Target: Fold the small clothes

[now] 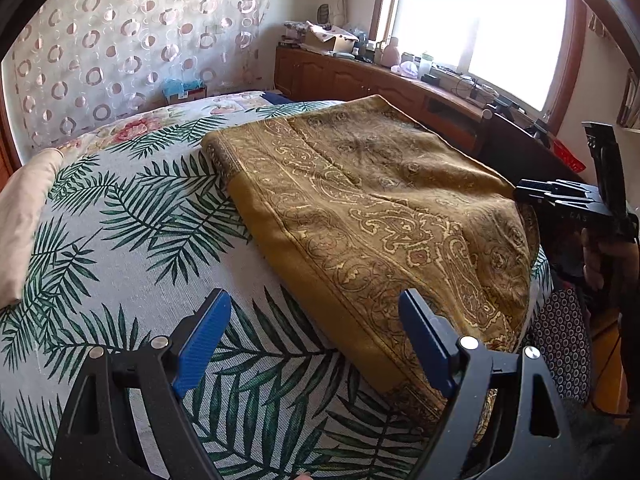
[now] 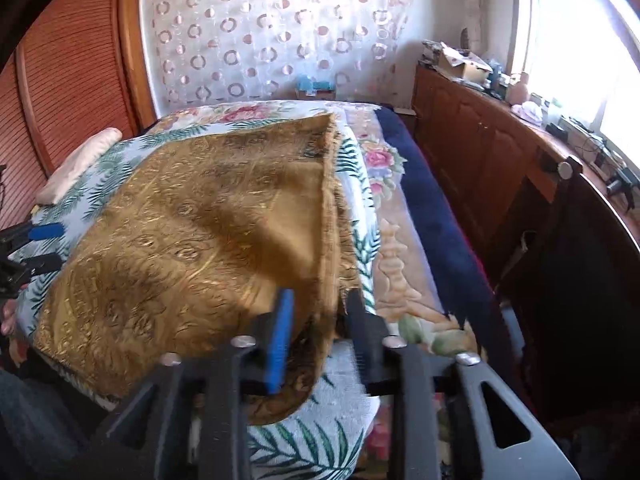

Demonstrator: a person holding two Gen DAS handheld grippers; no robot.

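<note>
A mustard-gold paisley cloth (image 1: 372,208) lies folded on a bed with a palm-leaf cover (image 1: 132,264). My left gripper (image 1: 316,344) is open and empty, hovering over the bed cover by the cloth's near left edge. My right gripper (image 2: 320,320) has the cloth's (image 2: 208,220) near right corner between its fingers, with the jaws partly closed around the lifted fabric; the view is blurred. The right gripper shows at the right edge of the left wrist view (image 1: 576,204). The left gripper shows at the left edge of the right wrist view (image 2: 36,248).
A beige pillow (image 1: 24,216) lies at the bed's left side. A floral blanket (image 2: 396,216) and a navy one (image 2: 440,224) lie along the bed's right. A cluttered wooden sideboard (image 2: 492,128) runs under the window. A wooden louvred door (image 2: 60,80) stands left.
</note>
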